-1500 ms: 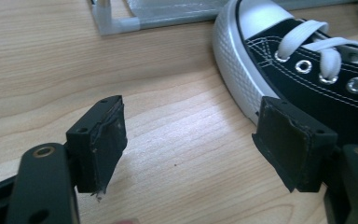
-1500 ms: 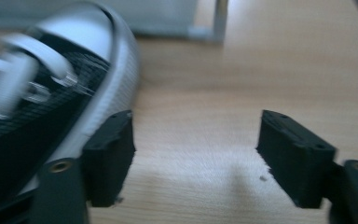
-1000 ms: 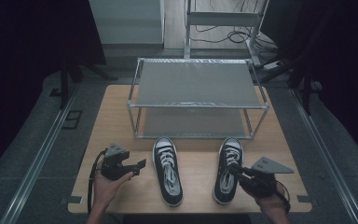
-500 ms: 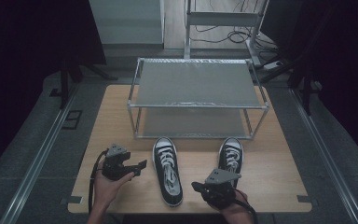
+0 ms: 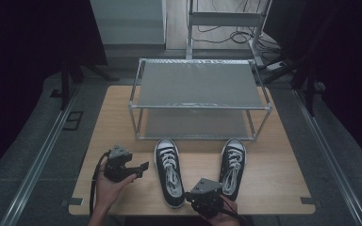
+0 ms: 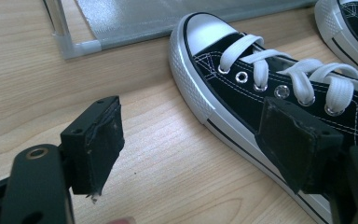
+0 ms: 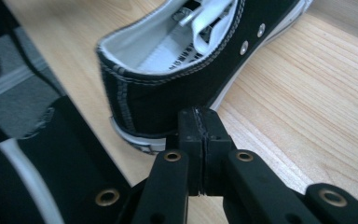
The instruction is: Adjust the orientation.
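The right gripper [image 5: 207, 197] sits at the near edge of the table [image 5: 283, 179], its jaws pressed flat together with nothing between them, and in the right gripper view their tips rest just at the heel of the left shoe [image 7: 177, 60], low against the white rubber sole. The left gripper [image 5: 139, 168] hovers just beside the same shoe on its outer side, jaws apart and empty; in the left gripper view the shoe's toe cap and laces [image 6: 279, 70] lie beyond the gap between the pads. My reading is that the step in hand is to nudge or square this shoe toward the rack [image 5: 200, 106] by pushing at its heel with the closed tips. To do that well, the push ought to run straight along the shoe's length and stay low on the sole, since a touch higher on the soft canvas collar would likely fold it or twist the shoe; the open left gripper could steady the flank if the toe starts to swing. Counting things: there are two shoes, the left shoe [image 5: 169, 172] and the right shoe [image 5: 232, 167], both black canvas with white laces, lying side by side with toes toward the rack and apart from each other; one rack with two shelves, both bare; and two grippers.
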Available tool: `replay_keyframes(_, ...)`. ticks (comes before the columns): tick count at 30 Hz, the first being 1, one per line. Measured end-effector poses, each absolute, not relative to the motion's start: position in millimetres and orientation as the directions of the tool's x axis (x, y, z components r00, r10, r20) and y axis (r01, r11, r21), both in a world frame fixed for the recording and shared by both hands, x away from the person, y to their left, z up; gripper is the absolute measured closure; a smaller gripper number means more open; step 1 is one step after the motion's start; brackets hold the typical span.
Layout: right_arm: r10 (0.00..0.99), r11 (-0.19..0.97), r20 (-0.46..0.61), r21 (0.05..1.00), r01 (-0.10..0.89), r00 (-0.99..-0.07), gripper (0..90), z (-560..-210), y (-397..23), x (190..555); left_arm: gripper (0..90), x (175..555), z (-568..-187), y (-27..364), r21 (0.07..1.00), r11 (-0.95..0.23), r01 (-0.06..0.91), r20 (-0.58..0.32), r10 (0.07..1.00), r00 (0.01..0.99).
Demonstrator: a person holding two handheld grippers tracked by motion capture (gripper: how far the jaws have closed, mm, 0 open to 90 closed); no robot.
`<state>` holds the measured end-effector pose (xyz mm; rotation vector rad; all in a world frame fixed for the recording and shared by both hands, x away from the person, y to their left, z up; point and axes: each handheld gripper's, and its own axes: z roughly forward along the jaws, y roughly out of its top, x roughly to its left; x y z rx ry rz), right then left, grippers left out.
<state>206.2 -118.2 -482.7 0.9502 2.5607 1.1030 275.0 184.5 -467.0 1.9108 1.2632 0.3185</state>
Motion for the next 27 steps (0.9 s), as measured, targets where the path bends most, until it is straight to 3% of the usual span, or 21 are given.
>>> replay_keyframes(5, 0.645, 0.523, 0.040, 0.706, 0.479, -0.763, 90.0, -490, -114, 209, 22.4, 275, -468, 184, 0.733, -0.177, 0.657, -0.214, 0.857, 0.469)
replay_keyframes(20, 0.480, 0.447, 0.265, 0.746, 0.493, -0.836, 89.9, -505, -64, 227, 22.5, 275, -463, 201, 0.742, -0.139, 0.656, -0.233, 0.863, 0.447)
replay_keyframes(27, 0.431, 0.451, 0.264, 0.765, 0.460, -0.863, 89.9, -509, -37, 236, 22.5, 275, -462, 209, 0.744, -0.121, 0.657, -0.242, 0.868, 0.433)
